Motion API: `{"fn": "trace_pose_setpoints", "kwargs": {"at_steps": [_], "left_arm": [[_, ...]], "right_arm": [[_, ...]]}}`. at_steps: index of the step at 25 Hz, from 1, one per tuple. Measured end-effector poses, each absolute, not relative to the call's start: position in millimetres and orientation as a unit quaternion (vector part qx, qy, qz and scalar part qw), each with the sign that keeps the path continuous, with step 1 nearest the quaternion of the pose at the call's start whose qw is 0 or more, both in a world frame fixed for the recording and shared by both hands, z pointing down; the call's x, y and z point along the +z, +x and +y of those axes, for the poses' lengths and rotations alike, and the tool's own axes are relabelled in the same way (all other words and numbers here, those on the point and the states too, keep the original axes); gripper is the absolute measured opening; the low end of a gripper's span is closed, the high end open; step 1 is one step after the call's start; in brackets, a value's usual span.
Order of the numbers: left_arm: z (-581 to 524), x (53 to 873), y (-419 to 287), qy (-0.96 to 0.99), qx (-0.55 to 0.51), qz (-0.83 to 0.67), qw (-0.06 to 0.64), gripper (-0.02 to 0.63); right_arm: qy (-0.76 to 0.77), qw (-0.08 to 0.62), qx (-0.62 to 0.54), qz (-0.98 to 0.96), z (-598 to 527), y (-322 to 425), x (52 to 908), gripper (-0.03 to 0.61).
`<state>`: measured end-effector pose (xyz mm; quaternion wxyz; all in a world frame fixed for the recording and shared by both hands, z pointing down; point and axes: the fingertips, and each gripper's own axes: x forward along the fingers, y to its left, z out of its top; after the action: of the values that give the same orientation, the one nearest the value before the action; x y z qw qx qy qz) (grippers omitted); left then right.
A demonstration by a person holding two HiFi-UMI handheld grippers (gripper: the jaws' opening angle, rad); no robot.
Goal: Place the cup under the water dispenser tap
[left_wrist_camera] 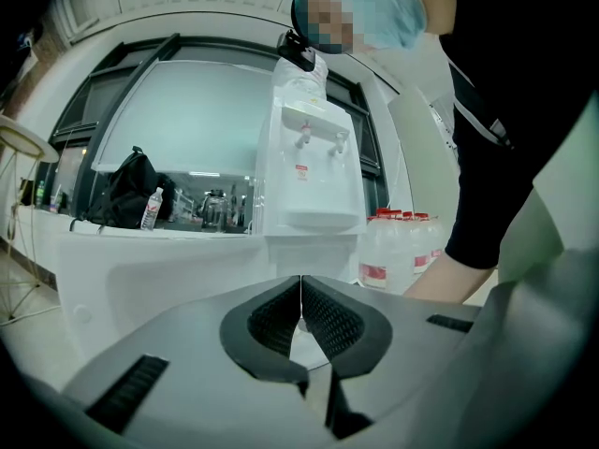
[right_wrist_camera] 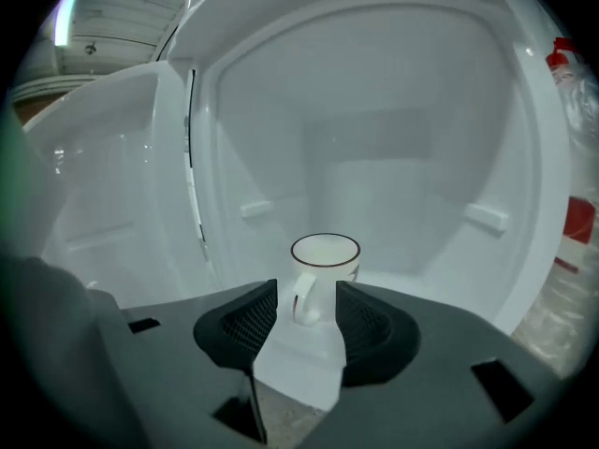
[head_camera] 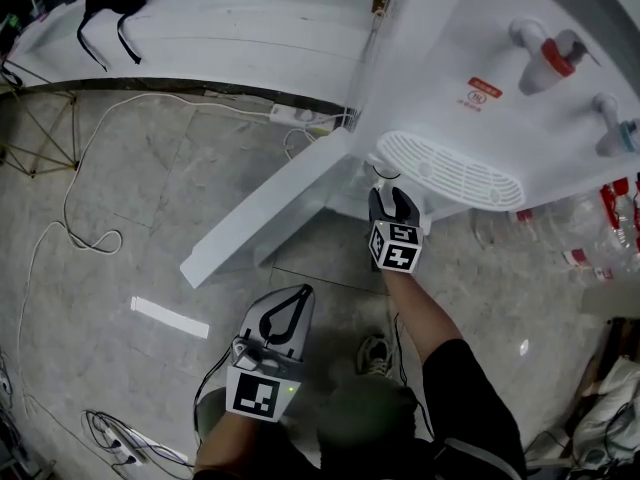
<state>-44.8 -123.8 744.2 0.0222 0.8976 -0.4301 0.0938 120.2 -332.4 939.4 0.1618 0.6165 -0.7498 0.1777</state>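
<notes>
A white cup with a dark rim stands upright on the floor of the white cabinet in the base of the water dispenser. Its handle faces me. My right gripper is open, and the handle lies between its pads without touching them. In the head view the right gripper reaches in below the drip tray. The red tap and the blue tap sit higher on the front. My left gripper hangs over the floor, shut and holding nothing.
The cabinet door stands open toward the left. Cables and a power strip lie on the stone floor. Water bottles stand right of the dispenser. A white counter runs along the back. A person's arm shows in the left gripper view.
</notes>
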Motion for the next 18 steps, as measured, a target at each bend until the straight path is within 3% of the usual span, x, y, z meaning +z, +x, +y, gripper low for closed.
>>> {"fn": "trace_pose_setpoints", "kwargs": {"at_steps": [16,17,18], "left_arm": [[-119,754,-44,0.9,0.109,-0.421,0.015,0.019],[-119,754,-44,0.901,0.109,-0.42,0.016,0.019],[-120,755,-45,0.901,0.108,-0.42,0.019,0.019]], "right_arm": [[0.653,0.183,0.194,-0.709,-355,125,968,0.176],[0.654,0.194,0.185,-0.707,-354,126,968,0.16],[0.657,0.201,0.179,-0.704,-354,128,968,0.094]]}}
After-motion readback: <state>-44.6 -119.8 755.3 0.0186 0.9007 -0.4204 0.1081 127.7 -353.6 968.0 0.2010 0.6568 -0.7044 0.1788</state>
